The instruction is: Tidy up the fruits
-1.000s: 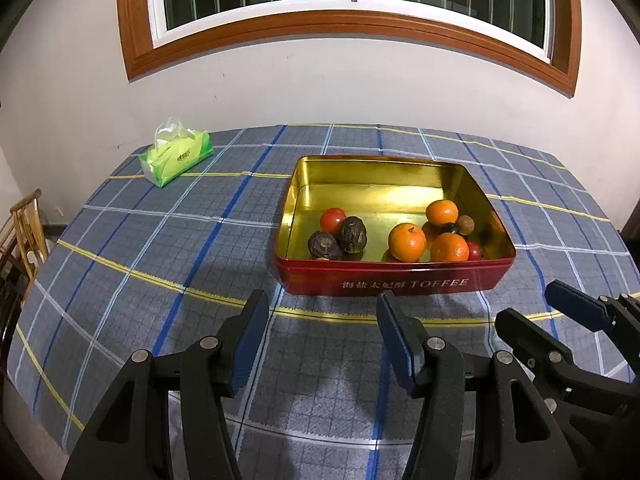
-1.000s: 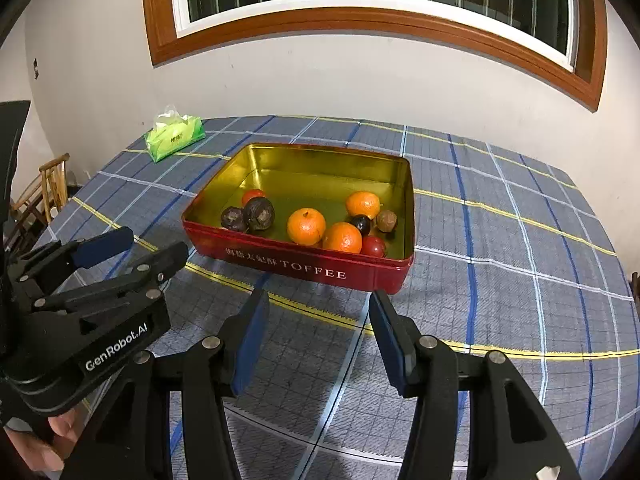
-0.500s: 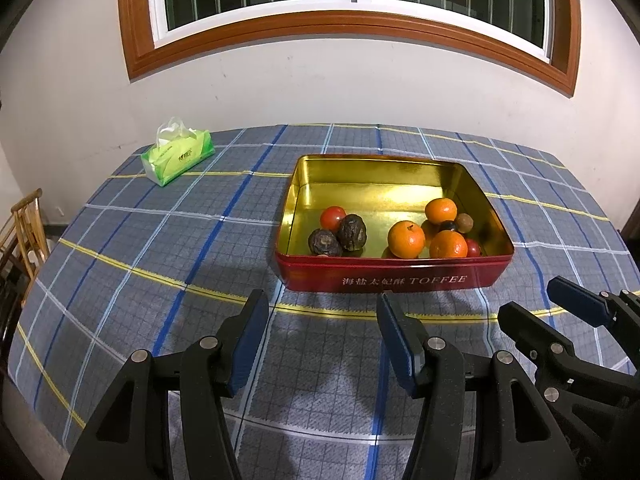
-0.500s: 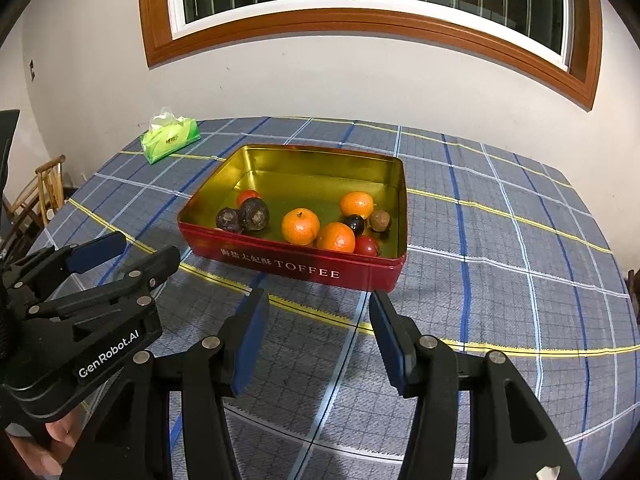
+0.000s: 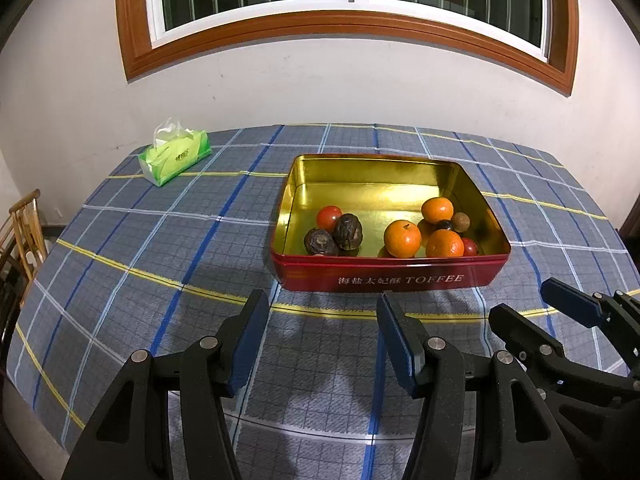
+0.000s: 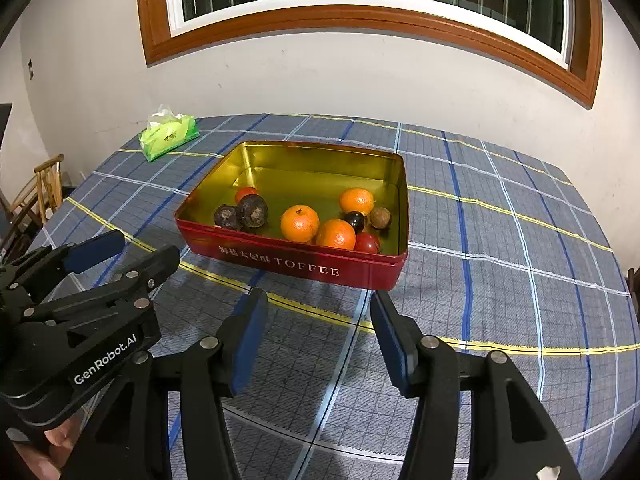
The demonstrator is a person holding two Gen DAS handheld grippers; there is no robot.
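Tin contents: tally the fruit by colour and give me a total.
Orange: 3
Red: 2
Dark wrinkled: 2
Black: 1
Brown: 1
Total: 9, all inside the tin.

Tin [image 5: 388, 278] on the table [image 5: 160, 240], ahead of both tongs; fruits [image 5: 402, 238] lie inside, near its front wall; tissue pack [image 5: 175, 156] lies far left.
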